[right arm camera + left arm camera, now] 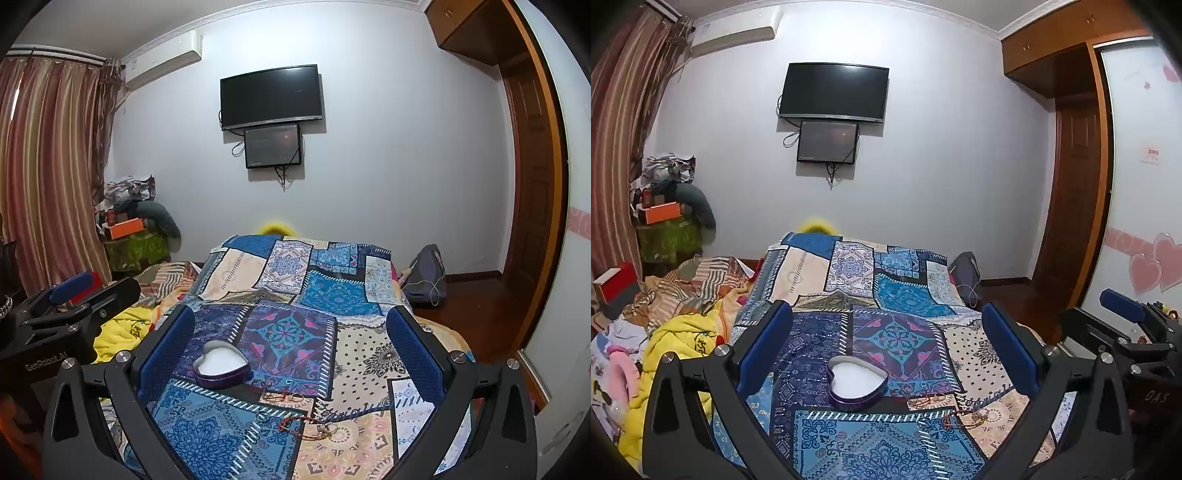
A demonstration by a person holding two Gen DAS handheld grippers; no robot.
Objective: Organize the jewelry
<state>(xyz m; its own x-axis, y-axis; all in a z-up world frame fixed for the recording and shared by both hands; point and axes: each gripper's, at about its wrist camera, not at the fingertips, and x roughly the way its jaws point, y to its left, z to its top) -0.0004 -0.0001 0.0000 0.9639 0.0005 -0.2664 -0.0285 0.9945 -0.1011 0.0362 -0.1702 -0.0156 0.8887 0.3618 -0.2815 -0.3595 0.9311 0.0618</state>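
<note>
Both grippers, left (886,343) and right (291,347), spread wide and empty above the quilt (332,295), ready to pick. Heart tin (221,365) lidless to receive; 2 bracelets (284,397) (314,428) loose just beside it.

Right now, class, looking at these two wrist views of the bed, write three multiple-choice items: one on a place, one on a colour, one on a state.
1. Where does the loose jewelry lie?
A. inside the box
B. on the quilt beside the box
C. on the floor

2. What colour is the lining of the heart-shaped box?
A. white
B. red
C. green

3. How do the left gripper and right gripper stand?
A. both open, empty
B. both shut on jewelry
C. one open, one shut

Answers: 1 B, the rings and red cord rest on the patchwork quilt nearer the camera than the box. 2 A, its inside shows white. 3 A, wide apart with nothing between the blue pads.
</note>
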